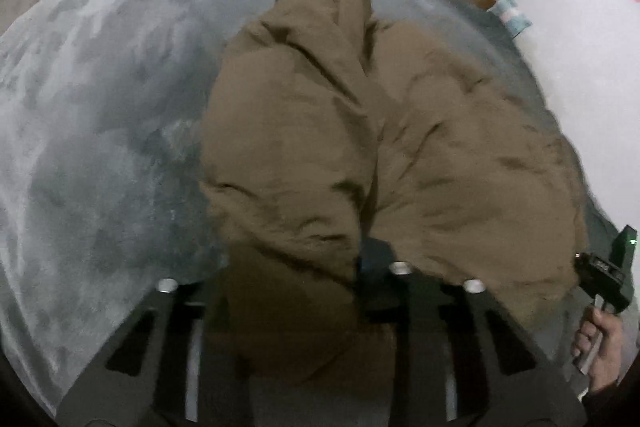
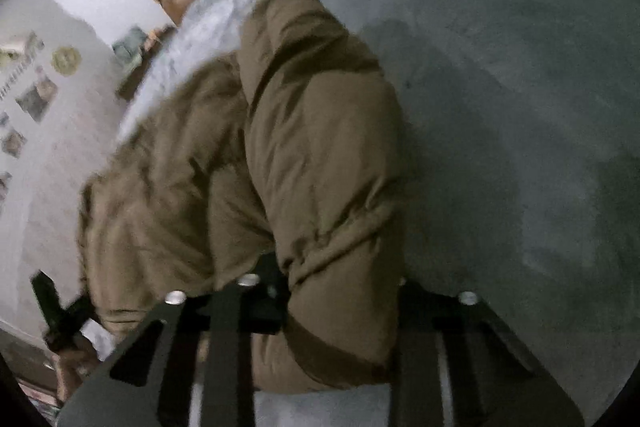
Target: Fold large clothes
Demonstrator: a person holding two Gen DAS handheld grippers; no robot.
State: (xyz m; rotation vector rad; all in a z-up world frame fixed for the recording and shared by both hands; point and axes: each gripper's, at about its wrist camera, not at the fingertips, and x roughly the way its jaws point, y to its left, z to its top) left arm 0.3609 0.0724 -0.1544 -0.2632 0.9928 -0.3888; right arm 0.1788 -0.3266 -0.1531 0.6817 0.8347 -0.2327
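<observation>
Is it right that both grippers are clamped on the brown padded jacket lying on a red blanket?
Not quite: the blanket is grey-blue, not red, as the left wrist view shows. The rest holds: left gripper and right gripper are both clamped on the brown padded jacket.

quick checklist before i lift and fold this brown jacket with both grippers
1. Left gripper closed on brown jacket hem: ok.
2. Right gripper closed on the ribbed cuff: ok.
3. How many layers each grip has caught: cannot tell.
4. Grey blanket caught in either grip: cannot tell.
5. Bare blanket beside the jacket for folding: ok.
6. Jacket lying flat: not ok, bunched and puffy.
</observation>
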